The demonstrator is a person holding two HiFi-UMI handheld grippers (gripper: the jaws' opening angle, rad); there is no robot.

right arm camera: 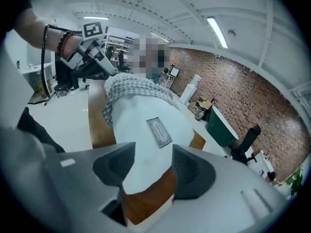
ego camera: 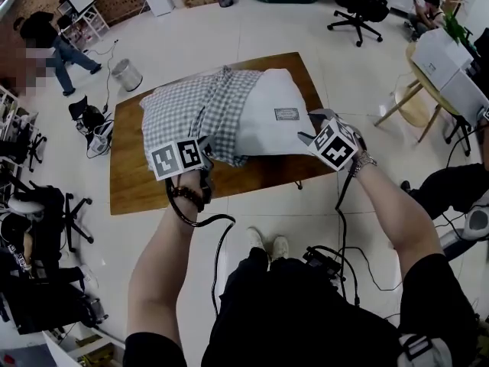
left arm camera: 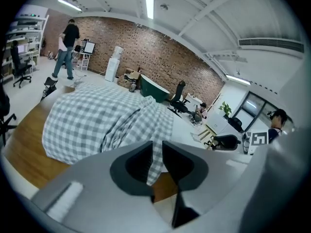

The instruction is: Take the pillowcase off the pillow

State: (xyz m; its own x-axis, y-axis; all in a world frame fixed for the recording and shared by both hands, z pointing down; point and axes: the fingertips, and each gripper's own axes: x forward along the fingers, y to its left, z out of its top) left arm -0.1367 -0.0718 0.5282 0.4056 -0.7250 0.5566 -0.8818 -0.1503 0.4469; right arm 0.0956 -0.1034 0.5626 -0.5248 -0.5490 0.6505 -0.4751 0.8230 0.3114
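Checked pillowcase (ego camera: 191, 112) covers only half the white pillow (ego camera: 269, 105), its loose edge at the left gripper's (left arm camera: 156, 160) barely parted jaws, the bare end between the right gripper's (right arm camera: 153, 164) wide ones; half remains.

Checked woven cloth pillowcase (ego camera: 183, 109); smooth white cloth pillow (ego camera: 267, 102); matt brown wood counter (ego camera: 130, 182); glossy pale floor tiles (ego camera: 252, 29).

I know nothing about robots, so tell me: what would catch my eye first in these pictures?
A white pillow, half out of a grey checked pillowcase, lies on a wooden table in an open office. The person stands at its near edge, left gripper at the pillowcase's hem, right gripper at the pillow's bare corner.
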